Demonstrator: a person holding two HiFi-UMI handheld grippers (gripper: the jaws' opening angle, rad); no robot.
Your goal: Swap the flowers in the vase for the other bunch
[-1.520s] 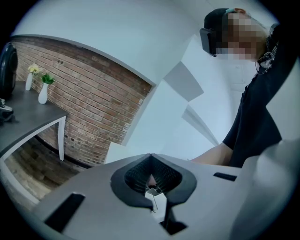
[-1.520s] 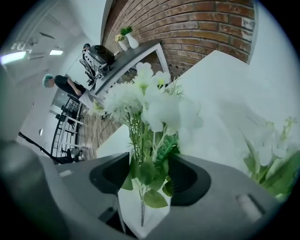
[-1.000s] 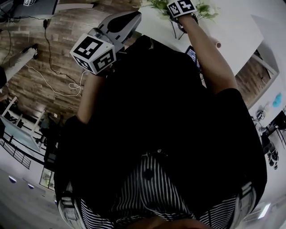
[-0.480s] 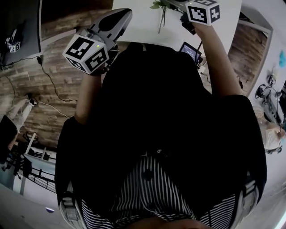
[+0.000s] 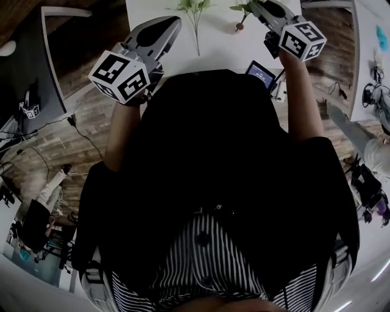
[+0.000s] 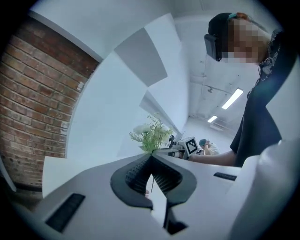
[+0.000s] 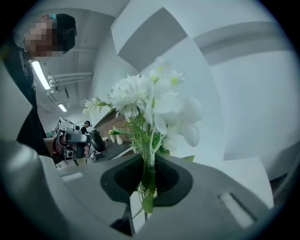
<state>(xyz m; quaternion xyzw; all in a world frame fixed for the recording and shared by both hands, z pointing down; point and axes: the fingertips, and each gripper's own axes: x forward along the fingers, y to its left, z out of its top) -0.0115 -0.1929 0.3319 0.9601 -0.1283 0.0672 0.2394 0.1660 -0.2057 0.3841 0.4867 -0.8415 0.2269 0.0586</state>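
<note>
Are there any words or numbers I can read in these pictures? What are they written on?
No words or numbers can be read.
Marker cube on the left gripper: black-and-white squares only, no letters.
Marker cube on the right gripper: the same kind of pattern.
Small screen: too small to read.

Bare worktop (image 5: 222, 46) lies open between the flower bunch (image 5: 195, 12) near its middle and the right gripper (image 5: 256, 6) over its right side. The left gripper (image 5: 175, 23) occupies the space along its left edge.
</note>
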